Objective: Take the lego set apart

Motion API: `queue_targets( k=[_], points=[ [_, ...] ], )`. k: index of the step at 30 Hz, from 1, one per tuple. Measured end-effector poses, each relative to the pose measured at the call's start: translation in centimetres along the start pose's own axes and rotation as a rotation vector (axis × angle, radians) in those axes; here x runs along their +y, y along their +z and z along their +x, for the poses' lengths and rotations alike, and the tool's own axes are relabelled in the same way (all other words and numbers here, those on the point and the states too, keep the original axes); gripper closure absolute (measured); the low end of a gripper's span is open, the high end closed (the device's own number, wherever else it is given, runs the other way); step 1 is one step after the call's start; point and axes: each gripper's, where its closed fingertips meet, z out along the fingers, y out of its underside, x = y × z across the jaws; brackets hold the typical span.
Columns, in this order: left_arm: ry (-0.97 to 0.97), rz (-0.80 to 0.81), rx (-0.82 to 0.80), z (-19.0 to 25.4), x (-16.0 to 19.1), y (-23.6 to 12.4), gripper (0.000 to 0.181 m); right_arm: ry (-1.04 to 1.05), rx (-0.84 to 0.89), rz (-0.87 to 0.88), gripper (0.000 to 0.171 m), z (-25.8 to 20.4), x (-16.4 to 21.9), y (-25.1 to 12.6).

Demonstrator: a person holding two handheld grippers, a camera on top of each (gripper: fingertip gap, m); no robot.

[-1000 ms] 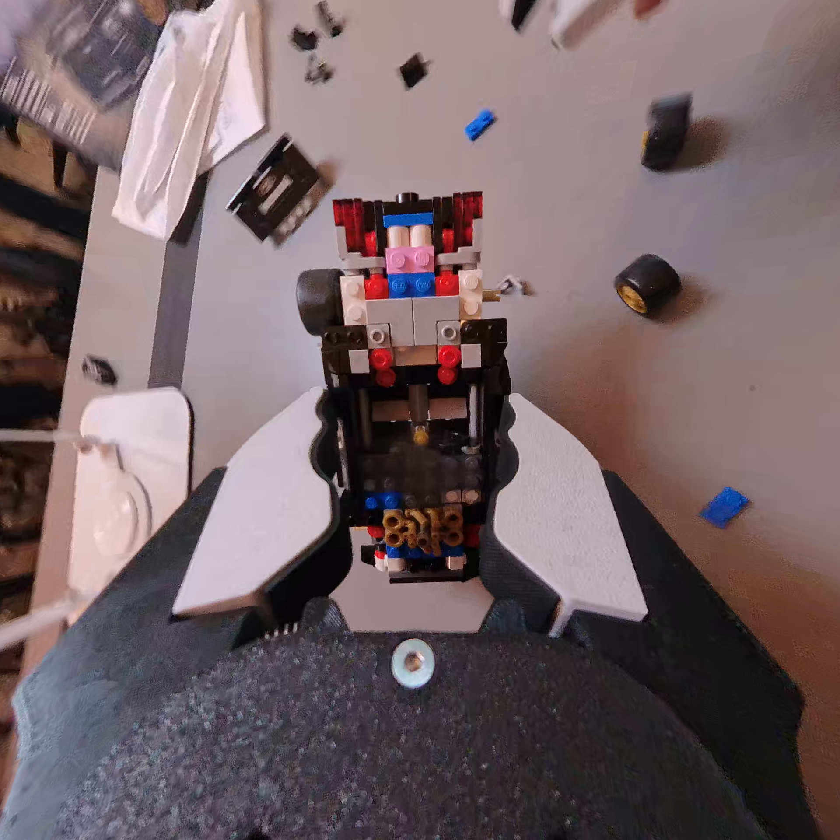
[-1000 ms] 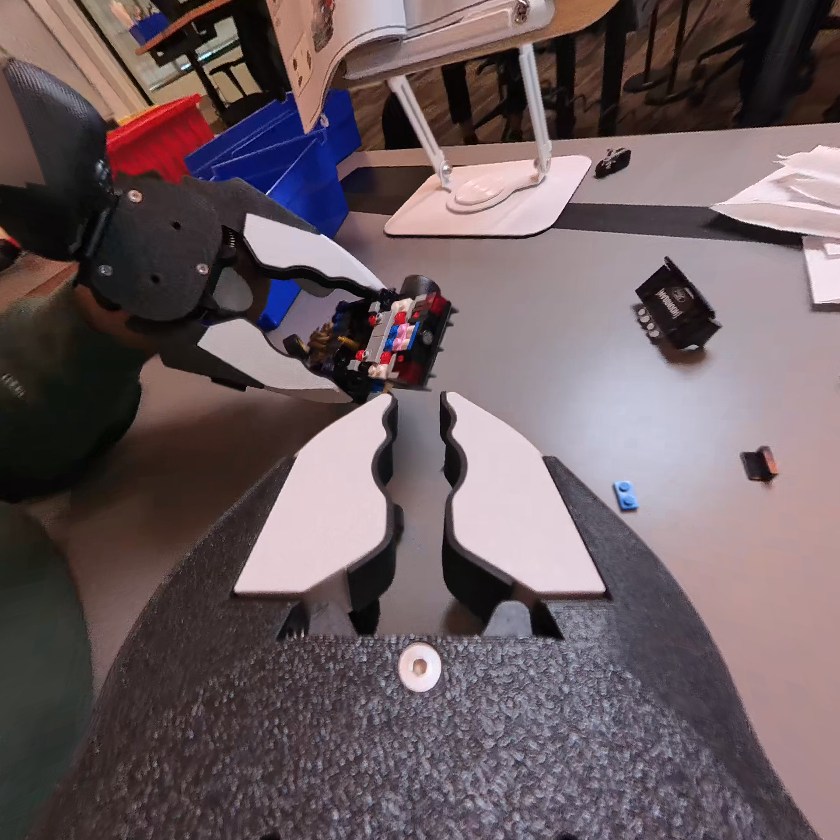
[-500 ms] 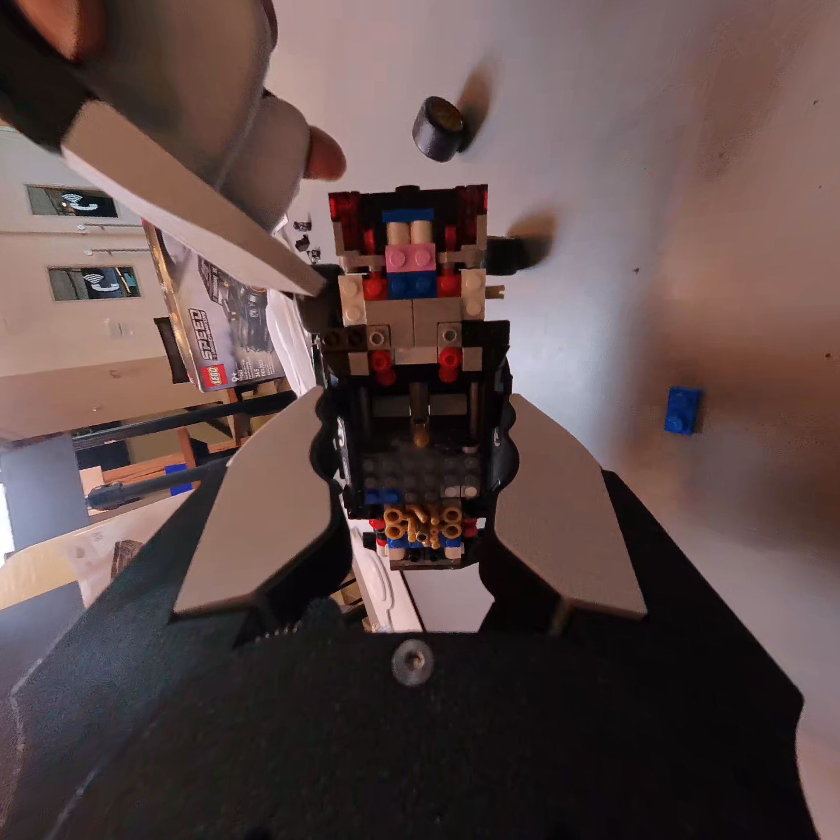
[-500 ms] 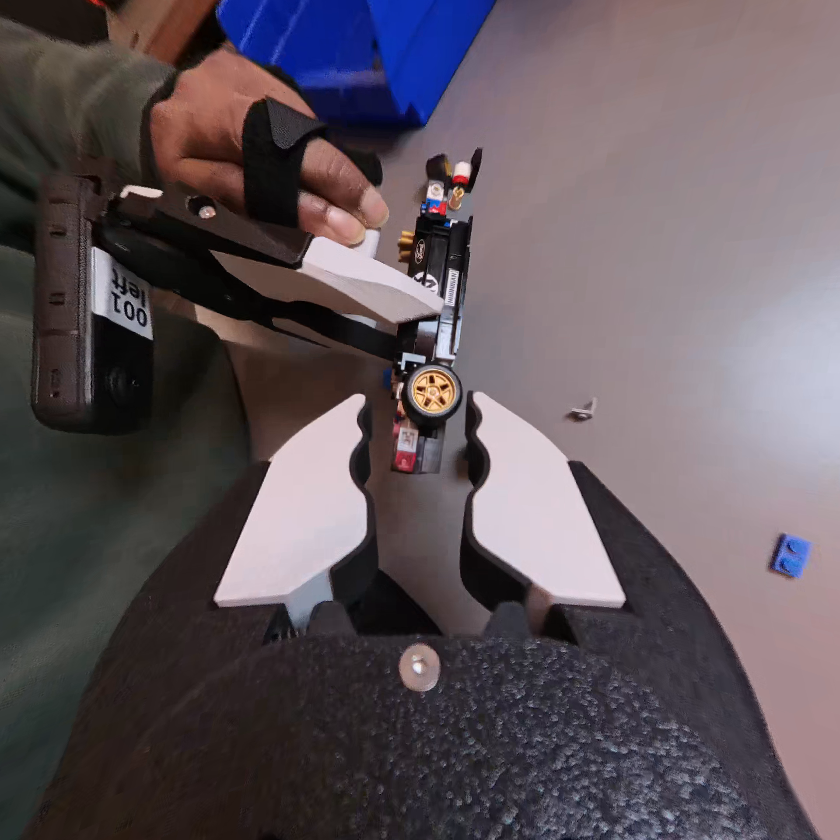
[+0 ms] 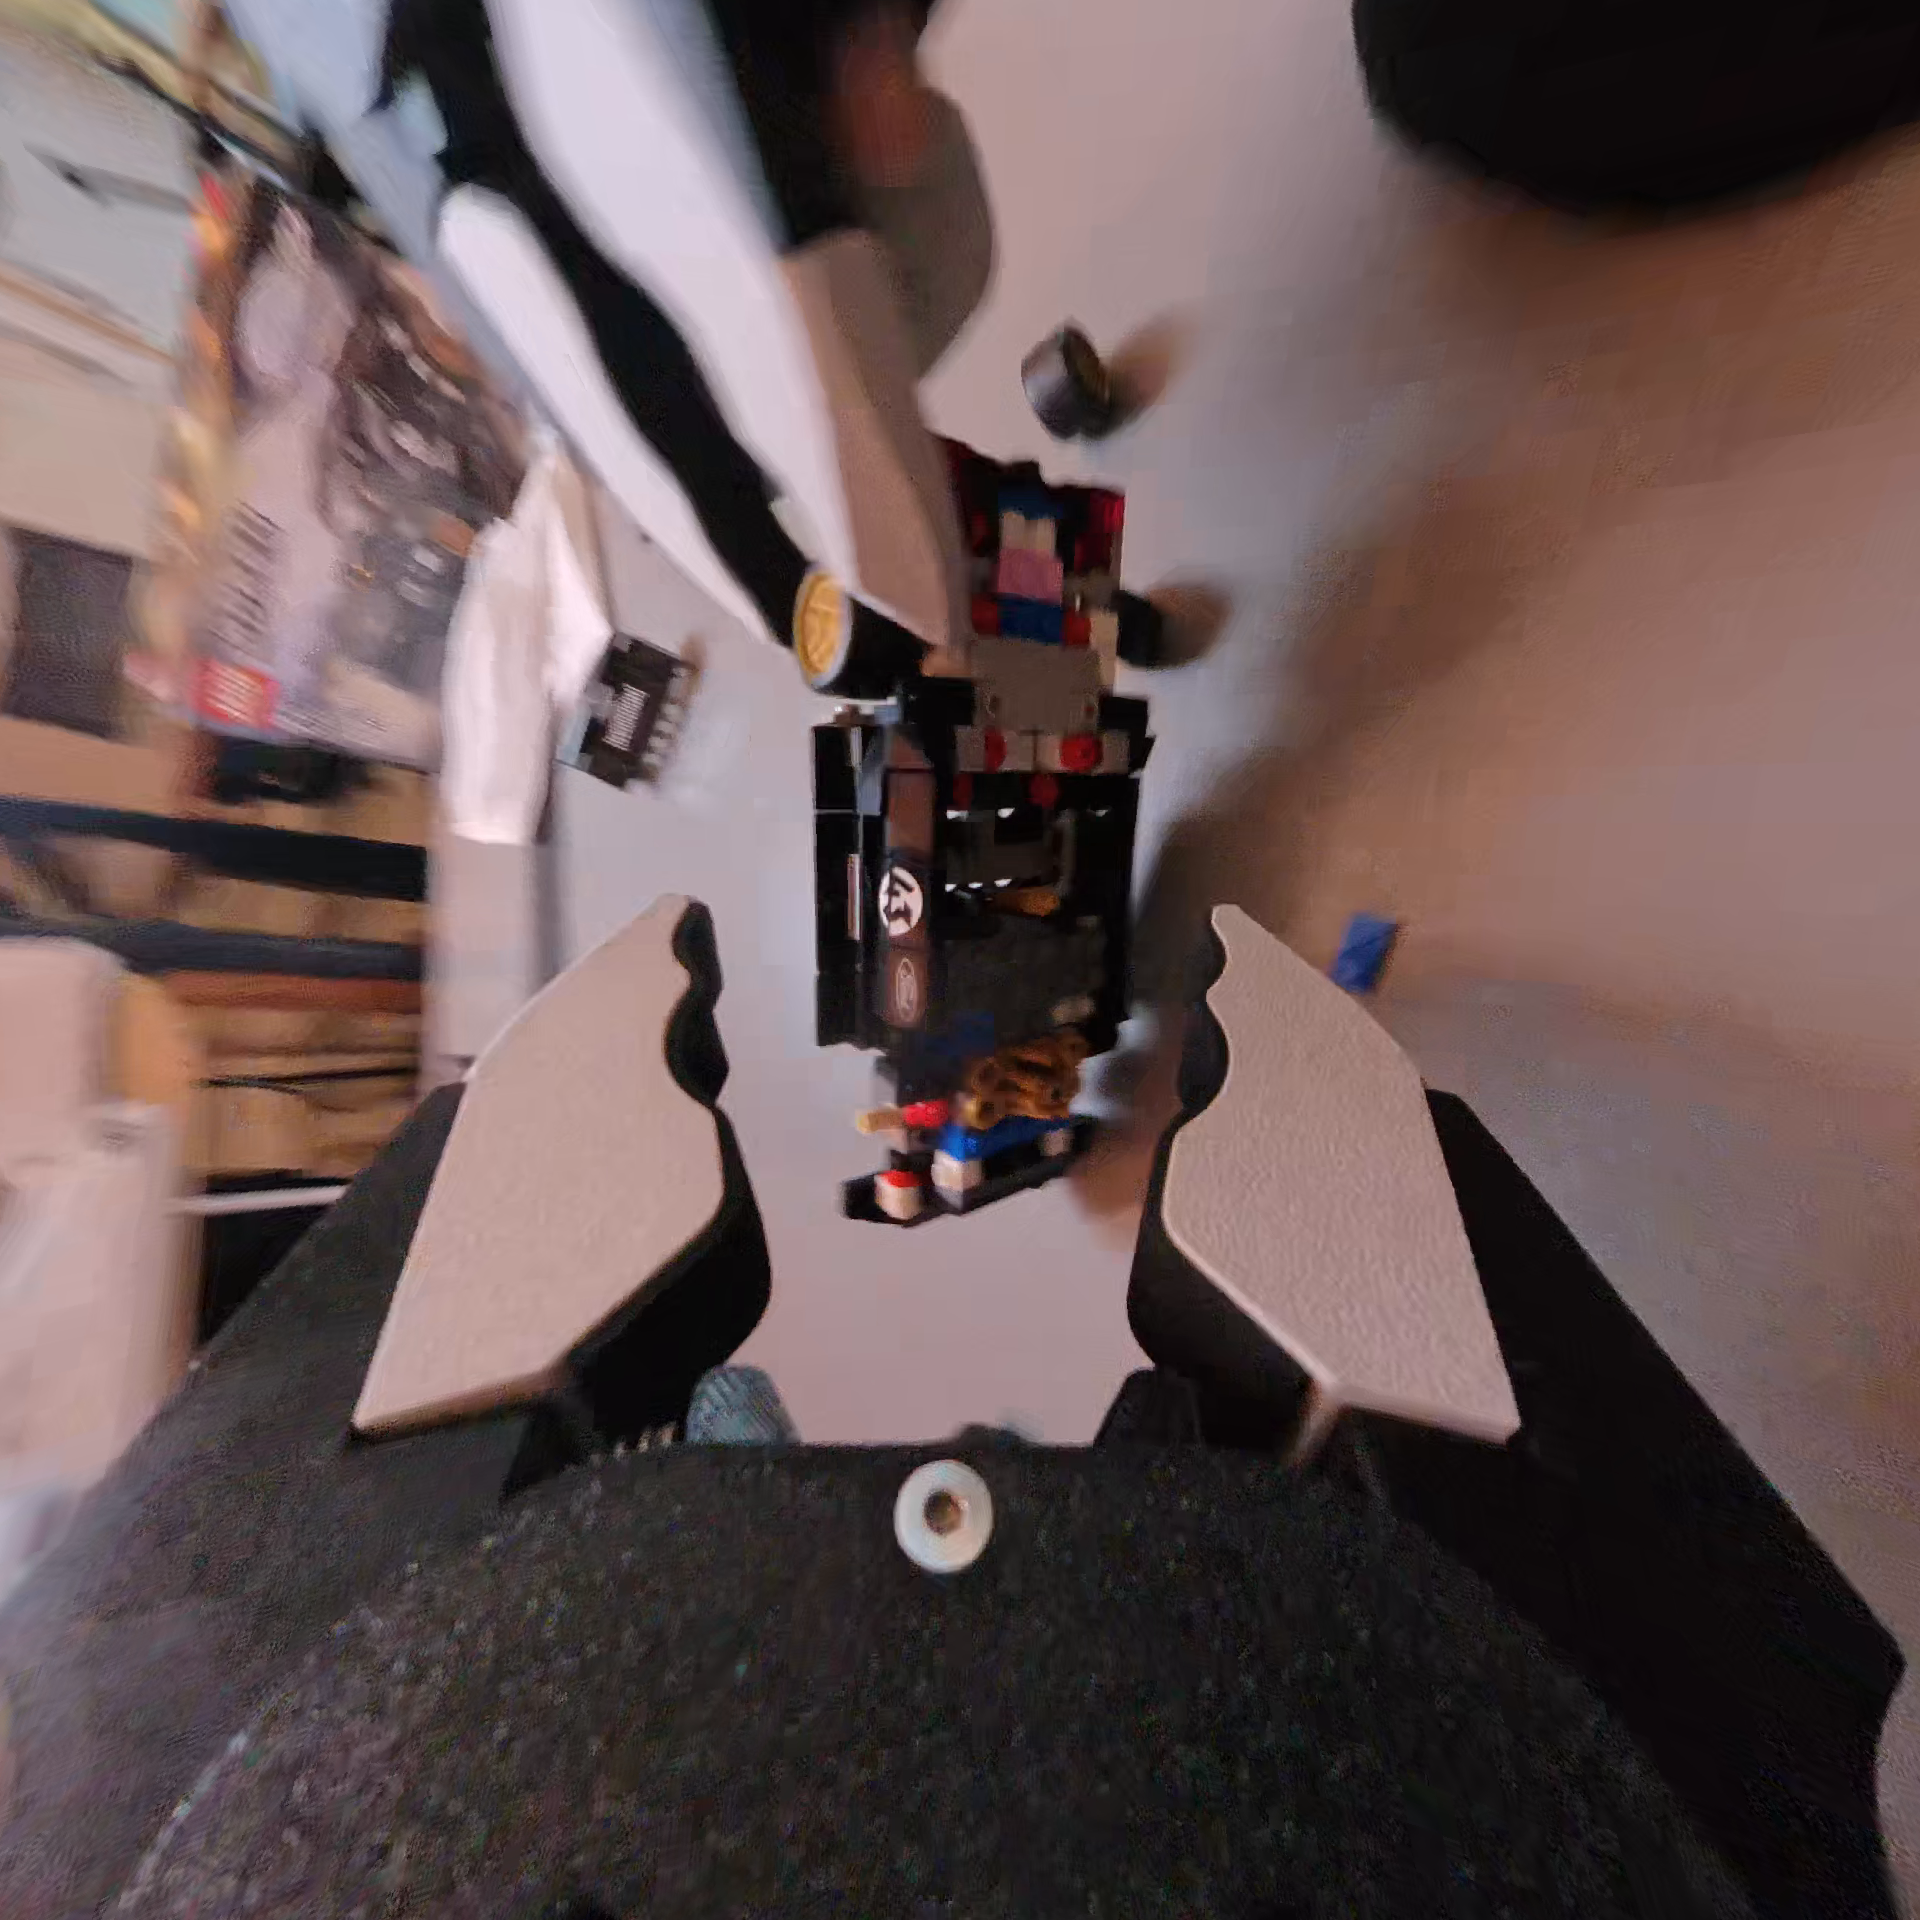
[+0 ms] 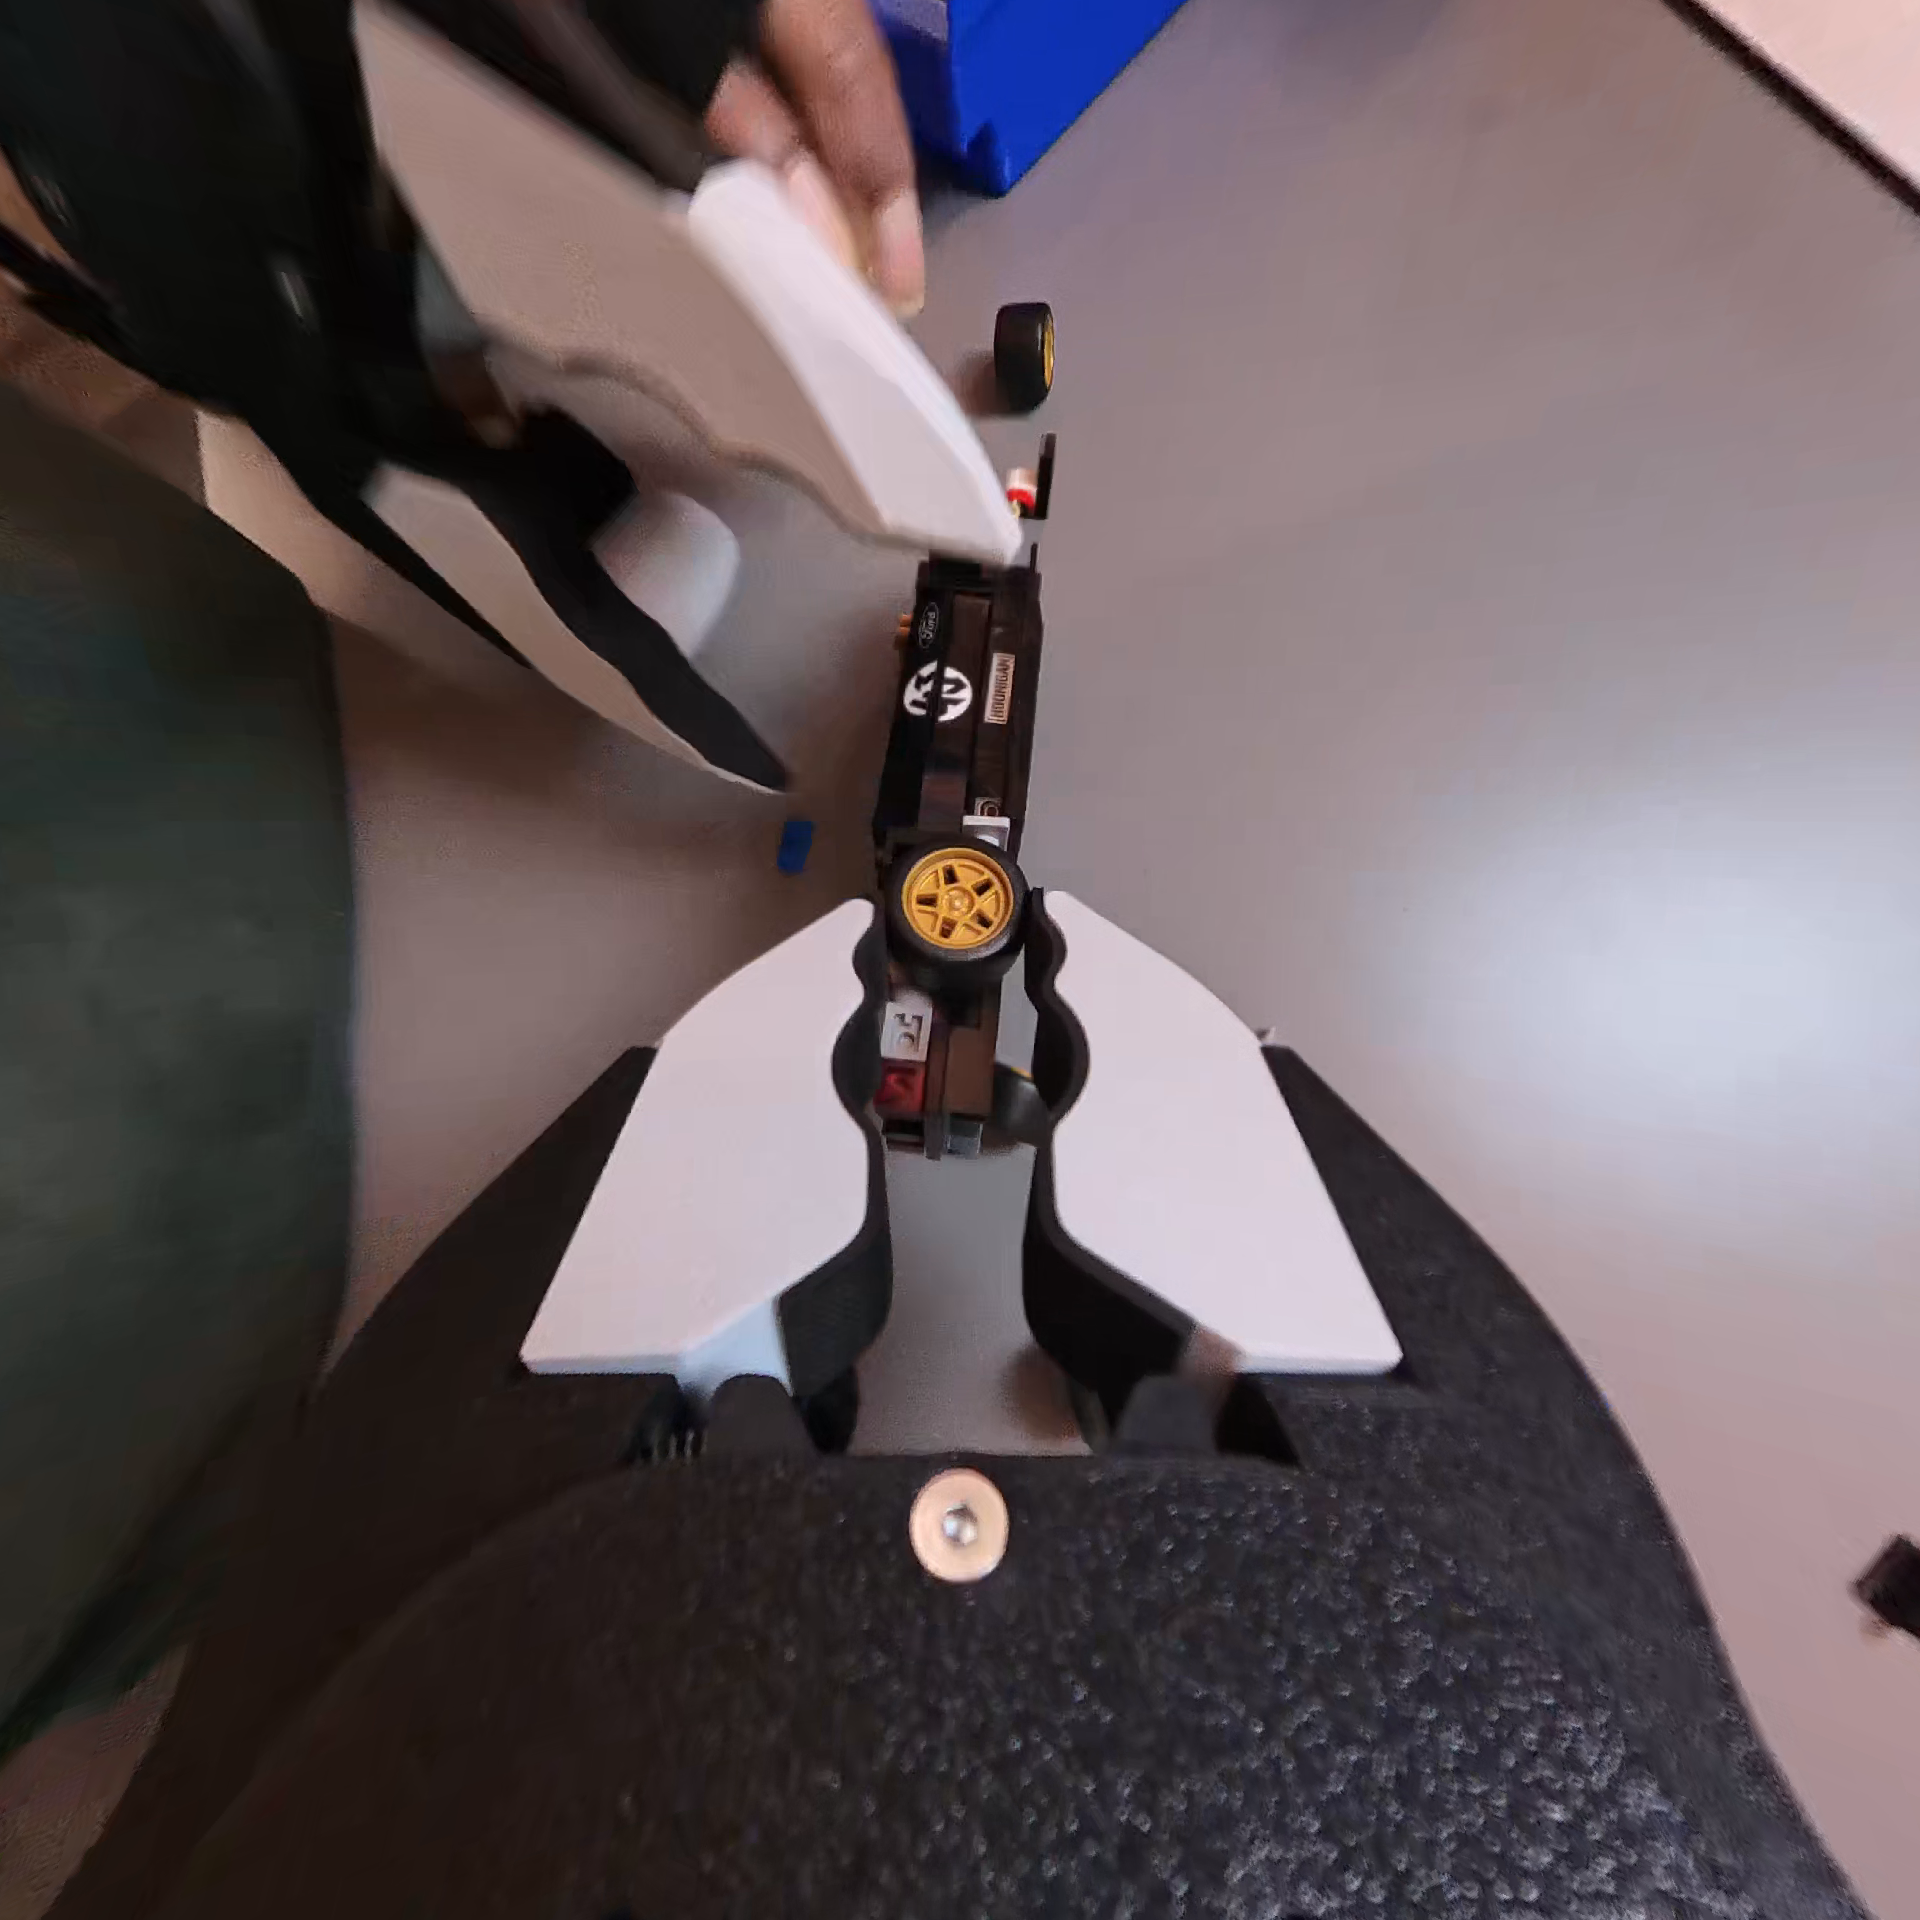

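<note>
Between the right tongs [image 6: 956, 940], the lego car's [image 6: 961, 727] rear end sat pinched at the gold-hubbed wheel [image 6: 954, 906], its black body reaching away above the grey surface [image 6: 1455, 727]. Beyond it, the left tongs [image 5: 961, 925] stood spread wide, their fingers clear of the car's sides. Farther off, a loose wheel [image 6: 1023, 356] and a small blue piece [image 6: 796, 844] lay on the surface.

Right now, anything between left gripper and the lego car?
Nothing. Left wrist view: the open left gripper straddles the lego car, only bare table in both gaps. The right gripper holds it.
</note>
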Motion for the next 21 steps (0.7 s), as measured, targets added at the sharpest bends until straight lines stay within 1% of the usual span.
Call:
queue_targets(
  k=[2, 3, 5, 8, 12, 14, 16, 21],
  points=[
    [-0.246, 0.040, 0.157, -0.3, -0.2, -1.2, 0.102, -0.063, 0.012, -0.003, 0.146, -0.1, -0.2, 0.1],
    [-0.322, 0.056, 0.193, -0.9, -0.2, -1.6, 0.106, -0.092, 0.013, -0.003, 0.146, -0.2, -0.4, 0.2],
    [-0.385, 0.060, 0.241, -1.8, 0.2, -1.6, 0.116, -0.158, 0.021, -0.006, 0.146, -0.5, -0.7, 0.5],
    [-0.344, -0.002, 0.361, -0.8, 1.0, -0.2, 0.124, -0.250, 0.033, -0.013, 0.146, -1.0, -1.1, 1.2],
    [-0.177, -0.102, 0.471, 1.4, 1.7, 1.8, 0.150, -0.334, 0.062, -0.026, 0.146, -1.4, -1.4, 1.8],
    [-0.129, -0.127, 0.472, 1.8, 1.7, 2.3, 0.152, -0.370, 0.092, -0.048, 0.146, -1.2, -0.9, 1.9],
    [-0.142, -0.156, 0.500, 2.1, 1.8, 2.6, 0.151, -0.387, 0.111, -0.057, 0.146, -1.1, -0.3, 2.0],
    [-0.156, -0.193, 0.565, 2.2, 1.9, 2.5, 0.151, -0.378, 0.148, 0.008, 0.146, -1.2, -0.5, 1.9]
  ],
)
